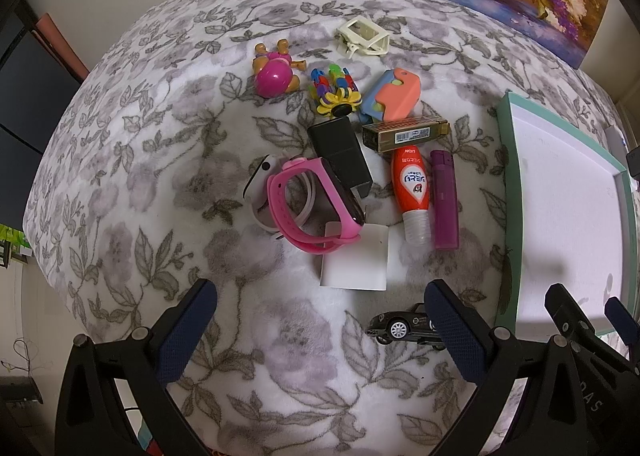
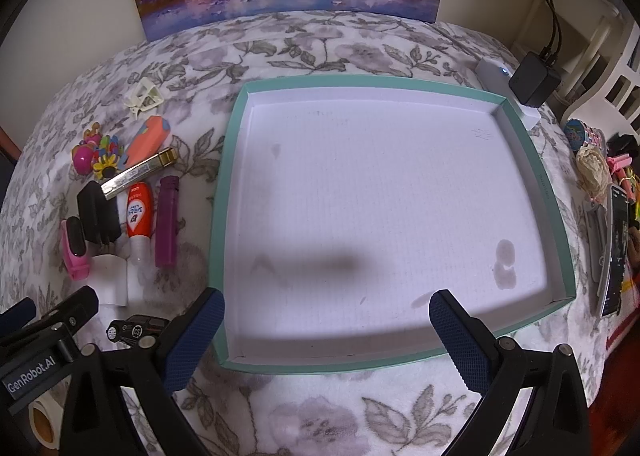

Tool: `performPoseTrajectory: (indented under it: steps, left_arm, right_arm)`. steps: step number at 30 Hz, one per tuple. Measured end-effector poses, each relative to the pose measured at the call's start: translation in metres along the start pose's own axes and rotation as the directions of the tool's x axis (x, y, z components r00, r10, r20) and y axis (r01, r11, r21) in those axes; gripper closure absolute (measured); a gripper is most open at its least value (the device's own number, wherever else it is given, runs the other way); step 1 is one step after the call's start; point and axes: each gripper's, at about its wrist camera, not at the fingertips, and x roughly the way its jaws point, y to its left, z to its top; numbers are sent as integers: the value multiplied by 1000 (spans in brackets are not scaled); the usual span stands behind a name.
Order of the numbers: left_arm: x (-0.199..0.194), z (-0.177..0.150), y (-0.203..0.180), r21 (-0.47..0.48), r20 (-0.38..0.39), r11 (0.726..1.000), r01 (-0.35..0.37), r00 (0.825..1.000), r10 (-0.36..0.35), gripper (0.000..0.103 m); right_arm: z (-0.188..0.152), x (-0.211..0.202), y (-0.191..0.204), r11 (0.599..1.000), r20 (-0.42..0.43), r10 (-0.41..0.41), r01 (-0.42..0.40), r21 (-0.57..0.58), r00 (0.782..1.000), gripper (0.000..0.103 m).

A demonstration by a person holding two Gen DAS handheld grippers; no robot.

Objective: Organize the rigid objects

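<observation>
Plastic clutter lies on the floral blanket (image 1: 160, 159); the teal tray (image 2: 230, 159) at three o'clock holds nothing. Left gripper (image 1: 320, 320) and right gripper (image 2: 326, 320) hang with jaws apart. The purple lighter (image 1: 445, 201), judged light, stiff and slick, suits a mid-body pinch.

both claws gape wide and hold nothing: left claw (image 1: 320, 320), right claw (image 2: 326, 326).
</observation>
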Motion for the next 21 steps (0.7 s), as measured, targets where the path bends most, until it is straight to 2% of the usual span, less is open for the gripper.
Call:
performPoseTrajectory:
  steps: [8,13,17,21]
  left_arm:
    - [-4,2,11,-25,22,999,-35,999,36,0]
    - [-4,3,34,-85,26,995,-48,998,51,0]
    - [0,5,45,-119,13,992,-39,999,41,0]
    - [2,4,57,-160,3,986,-47,999,48,0]
  right_arm:
    - [-1,-4,7,999,12,18,-18,-28,1000,0]
    - [-4,-13,28,993,34,69,-65,-102,997,0]
    - [-8,-14,48,979,19,126,-122,-164,992,0]
    - [-13,-12,65,970,-6,176,-175,-171,984,0]
